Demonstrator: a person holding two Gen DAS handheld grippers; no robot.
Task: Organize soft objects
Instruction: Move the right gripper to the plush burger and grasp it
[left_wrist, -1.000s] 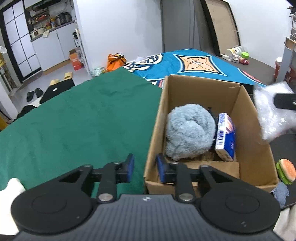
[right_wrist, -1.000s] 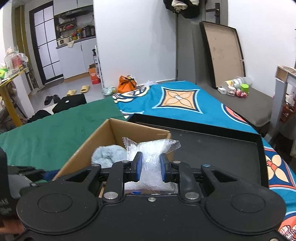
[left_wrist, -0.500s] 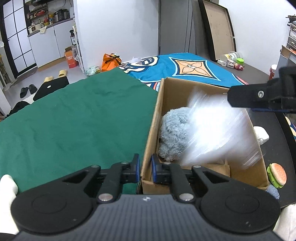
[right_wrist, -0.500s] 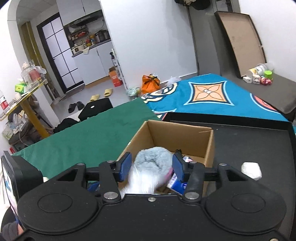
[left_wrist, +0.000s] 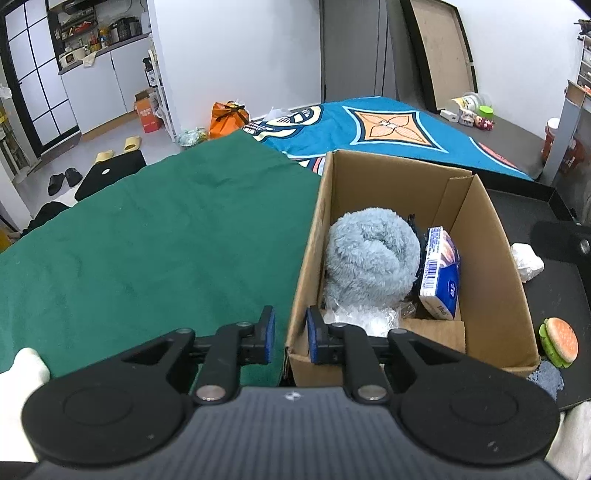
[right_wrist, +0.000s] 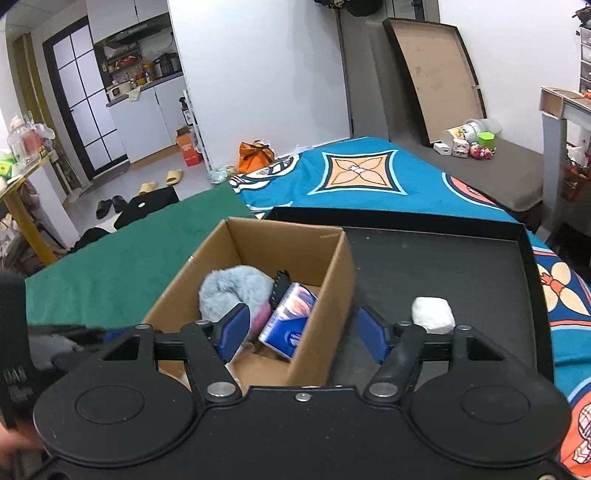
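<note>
An open cardboard box (left_wrist: 480, 258) holds a fluffy grey-blue roll (left_wrist: 369, 258), a blue tissue pack (left_wrist: 439, 273) and, at its near end, a clear bubble-wrap bag (left_wrist: 365, 315). My left gripper (left_wrist: 290, 334) straddles the box's near left wall. Its jaws are opening slightly, and a gap shows between the outer pad and the cardboard. My right gripper (right_wrist: 304, 334) hovers over the box's (right_wrist: 332, 295) right wall. Its jaws are opening wide with nothing held between them. In that view the grey roll (right_wrist: 236, 286) and the tissue pack (right_wrist: 288, 325) lie just ahead of it.
The box stands at the left end of a black tray (right_wrist: 443, 266). On the tray lie a white crumpled lump (right_wrist: 432, 314), a burger toy (left_wrist: 559, 341) and a blue-grey cloth (left_wrist: 546, 376). A green cloth (left_wrist: 147, 240) lies to the box's left and a teal blanket behind.
The right gripper let go of the bubble-wrap bag, which dropped into the box's near end, and its jaws spread wide. The left gripper's pads closed on the box wall, then eased apart.
</note>
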